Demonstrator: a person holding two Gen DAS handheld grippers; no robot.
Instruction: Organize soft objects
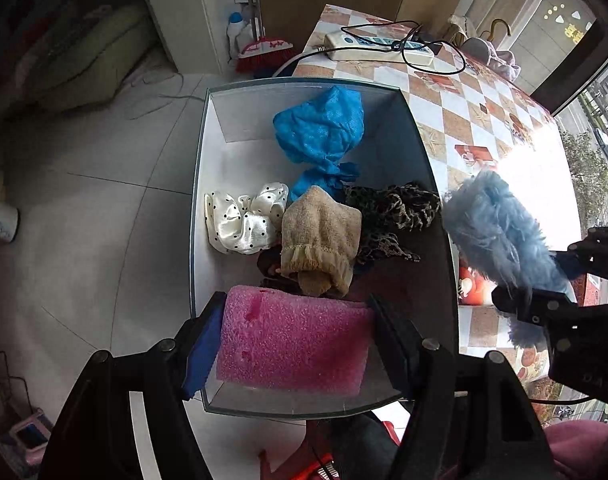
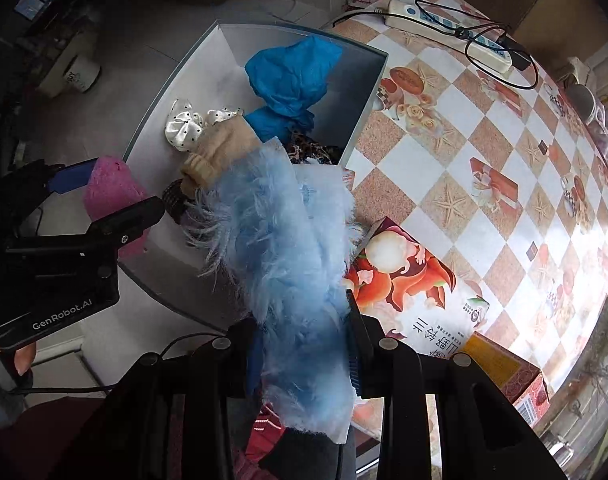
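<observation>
Over the white box [image 1: 208, 152], in my left wrist view, my left gripper [image 1: 298, 344] points down with a pink foam sponge [image 1: 292, 344] pinched between its two fingers, the jaws standing fairly wide on it. The sponge hangs above the near end of the box. Inside lie a blue crinkled bag [image 1: 320, 128], a cream polka-dot satin scrunchie [image 1: 244, 220], a tan knitted piece [image 1: 320, 236] and a leopard-print cloth [image 1: 396, 212] — all bunched together near the middle. To the right, my right gripper [image 1: 544, 280] carries a fluffy blue piece [image 1: 496, 232] beside the box, over the checked tablecloth [image 1: 464, 112]. A power strip [image 1: 380, 46] lies at the table's far end.

In my right wrist view, the right gripper [image 2: 304, 352] has its jaws narrow and clamped on the fluffy blue piece [image 2: 288, 248], which stands up over the box's near corner and the table edge. A printed carton [image 2: 408, 280] lies flat just to the right. The left gripper [image 2: 116, 200] shows at left, holding the pink foam sponge [image 2: 112, 192] — above the box [image 2: 208, 56] rim.
</observation>
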